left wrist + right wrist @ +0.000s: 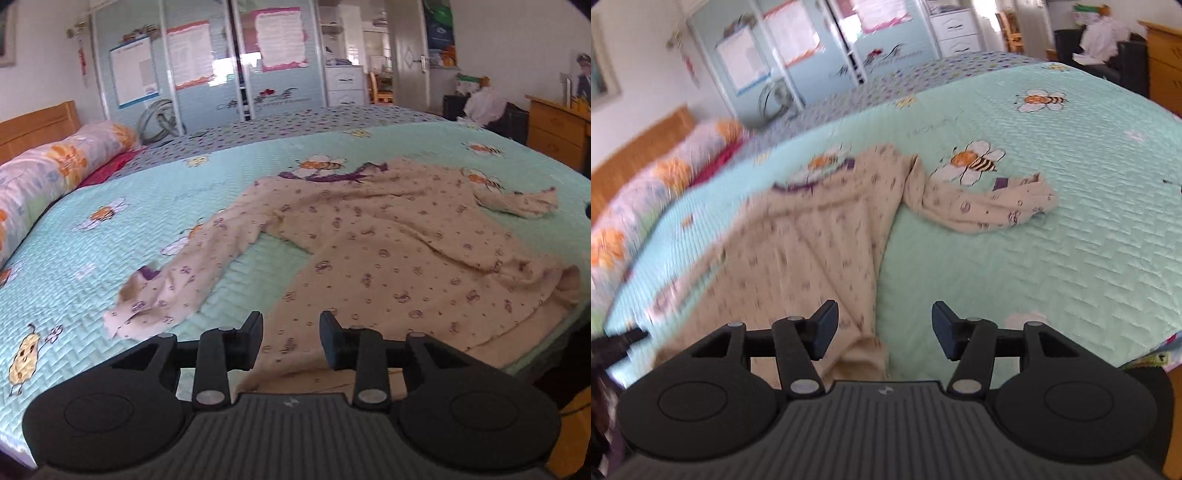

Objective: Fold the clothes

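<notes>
A cream long-sleeved top (388, 251) with a small purple print and a purple collar lies spread flat on the mint green bee-patterned bed cover (110, 240). One sleeve (177, 284) trails toward the lower left, the other (517, 199) bends off to the right. My left gripper (291, 336) hovers open over the top's near hem, pads apart and not pressing the cloth. In the right wrist view the top (820, 240) looks blurred, and its sleeve (990, 206) lies on the cover (1034, 258). My right gripper (884, 328) is open above the hem's right corner, gripping nothing.
A floral pillow (44, 177) and a wooden headboard (37, 125) are at the left. Pale blue wardrobe doors (221, 74) stand behind the bed. A wooden dresser (554, 129) and a dark chair piled with clothes (487, 107) are at the right. The bed's near edge runs just under both grippers.
</notes>
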Demonstrator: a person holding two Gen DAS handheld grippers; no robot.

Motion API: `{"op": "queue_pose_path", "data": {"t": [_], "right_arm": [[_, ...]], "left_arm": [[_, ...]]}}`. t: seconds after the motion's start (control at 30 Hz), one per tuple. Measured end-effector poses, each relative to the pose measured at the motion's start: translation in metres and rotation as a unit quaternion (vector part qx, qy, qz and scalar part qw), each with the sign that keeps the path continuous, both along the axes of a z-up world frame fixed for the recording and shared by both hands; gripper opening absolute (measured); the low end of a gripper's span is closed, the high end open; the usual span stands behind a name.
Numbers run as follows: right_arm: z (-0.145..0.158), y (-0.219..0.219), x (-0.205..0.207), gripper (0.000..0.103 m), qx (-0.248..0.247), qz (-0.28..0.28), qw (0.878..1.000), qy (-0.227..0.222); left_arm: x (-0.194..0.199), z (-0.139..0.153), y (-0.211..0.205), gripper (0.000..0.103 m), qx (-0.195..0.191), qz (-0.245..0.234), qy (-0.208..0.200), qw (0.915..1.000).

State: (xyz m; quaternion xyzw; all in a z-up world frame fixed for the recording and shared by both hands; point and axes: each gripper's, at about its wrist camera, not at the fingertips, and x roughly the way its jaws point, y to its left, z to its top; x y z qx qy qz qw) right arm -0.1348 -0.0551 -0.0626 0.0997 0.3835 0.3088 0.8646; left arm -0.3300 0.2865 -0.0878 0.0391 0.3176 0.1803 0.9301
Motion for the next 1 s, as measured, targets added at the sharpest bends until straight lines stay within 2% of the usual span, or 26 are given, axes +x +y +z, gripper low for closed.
{"op": "queue_pose_path", "data": {"t": [0.13, 0.2, 0.3, 0.4, 0.53, 0.7, 0.8, 0.83, 0.87, 0.9, 0.93, 0.97, 1.0], "right_arm": [[-0.007, 0.023, -0.011, 0.057, 0.027, 0.059, 0.998, 0.016], [-0.014, 0.043, -0.02, 0.057, 0.035, 0.111, 0.992, 0.042], [-0.032, 0.068, -0.029, 0.057, 0.037, 0.17, 0.98, 0.099], [-0.044, 0.076, -0.027, 0.057, 0.028, 0.163, 0.978, 0.127], [-0.059, 0.059, -0.012, 0.057, 0.067, 0.108, 0.975, 0.182], [-0.077, 0.046, 0.003, 0.057, 0.115, 0.059, 0.964, 0.232], [-0.085, 0.05, 0.01, 0.057, 0.123, 0.05, 0.961, 0.242], [-0.087, 0.053, 0.01, 0.055, 0.126, 0.051, 0.961, 0.243], [-0.087, 0.056, 0.01, 0.043, 0.129, 0.057, 0.96, 0.242], [-0.086, 0.058, 0.01, 0.033, 0.132, 0.063, 0.959, 0.241], [-0.083, 0.06, 0.008, 0.011, 0.135, 0.071, 0.961, 0.233], [-0.079, 0.061, 0.007, 0.0, 0.138, 0.078, 0.962, 0.224], [-0.076, 0.063, 0.005, 0.0, 0.14, 0.085, 0.963, 0.215]], "left_arm": [[0.001, -0.015, -0.026, 0.044, 0.082, -0.06, 0.058, 0.9931], [-0.002, -0.019, -0.028, 0.044, 0.091, -0.071, 0.073, 0.9906], [-0.002, -0.021, -0.021, 0.044, 0.086, -0.064, 0.081, 0.9909], [0.003, -0.026, -0.018, 0.045, 0.089, -0.064, 0.095, 0.9894], [0.012, -0.037, -0.018, 0.045, 0.103, -0.067, 0.119, 0.9853], [0.02, -0.051, -0.017, 0.046, 0.089, -0.067, 0.134, 0.9847], [0.021, -0.055, -0.014, 0.045, 0.069, -0.053, 0.125, 0.9884], [0.021, -0.055, -0.013, 0.031, 0.06, -0.047, 0.119, 0.99], [0.02, -0.054, -0.011, 0.0, 0.049, -0.044, 0.112, 0.9915], [0.018, -0.051, -0.011, 0.0, 0.043, -0.041, 0.105, 0.9927], [0.015, -0.049, -0.011, 0.0, 0.045, -0.039, 0.096, 0.9936], [0.012, -0.045, -0.011, 0.0, 0.05, -0.036, 0.086, 0.9944], [0.007, -0.039, -0.01, 0.0, 0.054, -0.03, 0.075, 0.9953]]}}
